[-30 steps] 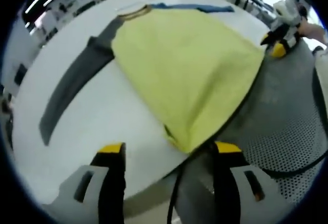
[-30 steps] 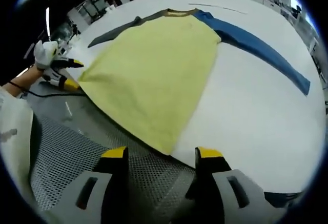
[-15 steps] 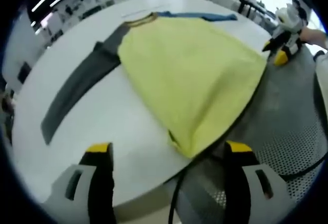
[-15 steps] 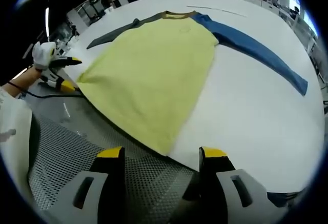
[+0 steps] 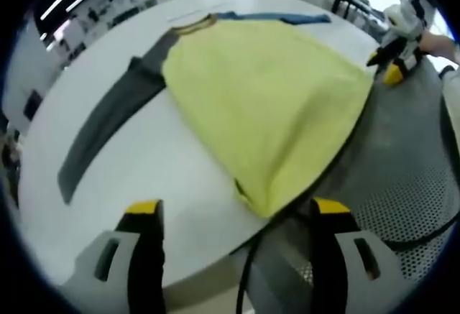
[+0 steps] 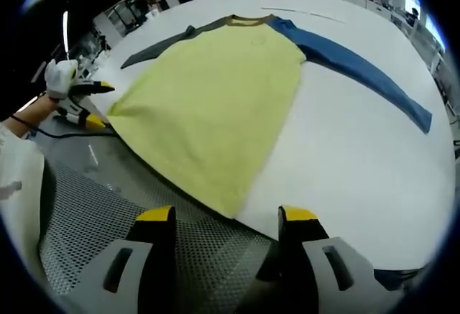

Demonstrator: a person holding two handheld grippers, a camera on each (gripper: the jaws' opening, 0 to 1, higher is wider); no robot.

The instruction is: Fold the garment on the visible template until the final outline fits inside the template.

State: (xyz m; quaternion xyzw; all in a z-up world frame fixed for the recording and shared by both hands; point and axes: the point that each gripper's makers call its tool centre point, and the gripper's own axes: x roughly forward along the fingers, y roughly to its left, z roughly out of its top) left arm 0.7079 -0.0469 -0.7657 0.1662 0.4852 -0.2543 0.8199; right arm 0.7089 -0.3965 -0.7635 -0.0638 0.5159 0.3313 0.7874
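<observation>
A long-sleeved shirt lies spread flat on the white table (image 5: 144,163) (image 6: 345,163). Its body (image 5: 273,105) (image 6: 215,98) is yellow, with one grey sleeve (image 5: 100,127) (image 6: 158,44) and one blue sleeve (image 5: 287,18) (image 6: 359,66). The hem reaches the table's near edge. My left gripper (image 5: 233,217) (image 6: 97,104) is open just short of one hem corner (image 5: 259,202). My right gripper (image 6: 226,217) (image 5: 388,59) is open before the other hem corner (image 6: 226,206). Neither touches the cloth.
A grey perforated surface (image 5: 402,185) (image 6: 108,206) runs along the table's near edge under the hem. A black cable (image 5: 248,278) (image 6: 65,133) trails over it. A thin line (image 6: 302,14) marks the table beyond the collar. A person's hand (image 6: 61,77) holds the left gripper.
Both grippers' jaws stand slightly wider apart than one second ago. The left gripper view has shifted a little. The shirt has not moved.
</observation>
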